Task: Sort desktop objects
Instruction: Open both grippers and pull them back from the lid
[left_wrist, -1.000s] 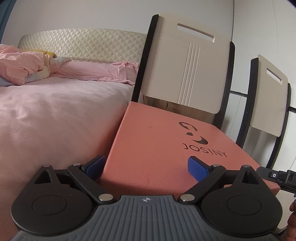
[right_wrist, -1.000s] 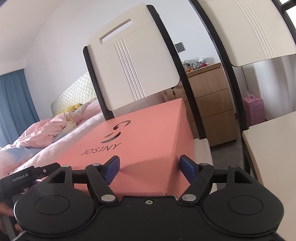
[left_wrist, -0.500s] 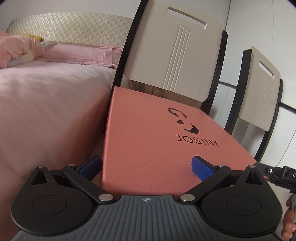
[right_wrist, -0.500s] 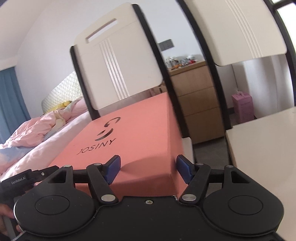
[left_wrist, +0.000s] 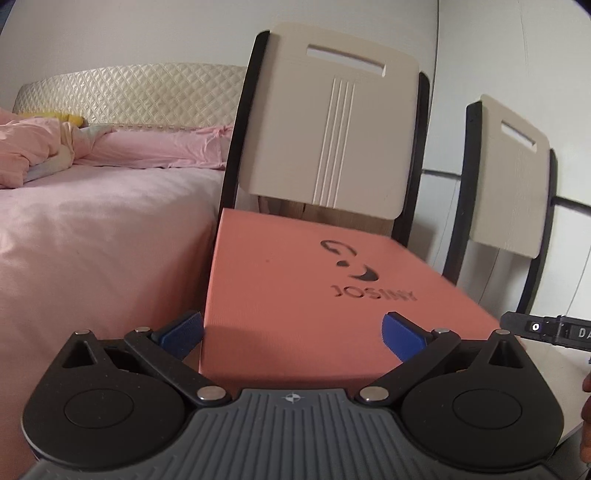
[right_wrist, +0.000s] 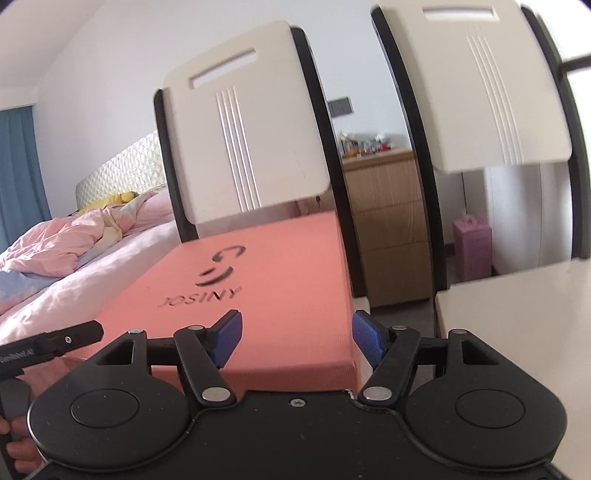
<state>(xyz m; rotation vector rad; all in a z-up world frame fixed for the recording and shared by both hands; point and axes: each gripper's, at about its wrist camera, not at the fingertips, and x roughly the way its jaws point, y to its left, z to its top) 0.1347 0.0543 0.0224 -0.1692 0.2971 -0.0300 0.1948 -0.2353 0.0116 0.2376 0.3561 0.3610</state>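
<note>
Since the earlier frame the left gripper (left_wrist: 291, 332) has spread wider; both views have shifted slightly. One salmon-pink textured cardboard box (left_wrist: 295, 295) printed JOSINY rests on a chair seat beside the bed (left_wrist: 92, 240). The left gripper's blue pads straddle the box's left corner, jaws wide; whether they touch is unclear. The right gripper (right_wrist: 295, 338) is clamped on the box's right corner. Two cream chair backs (right_wrist: 243, 147) with black frames, white worktop (right_wrist: 517, 314), wooden dresser (right_wrist: 384, 229), pink bedding.
</note>
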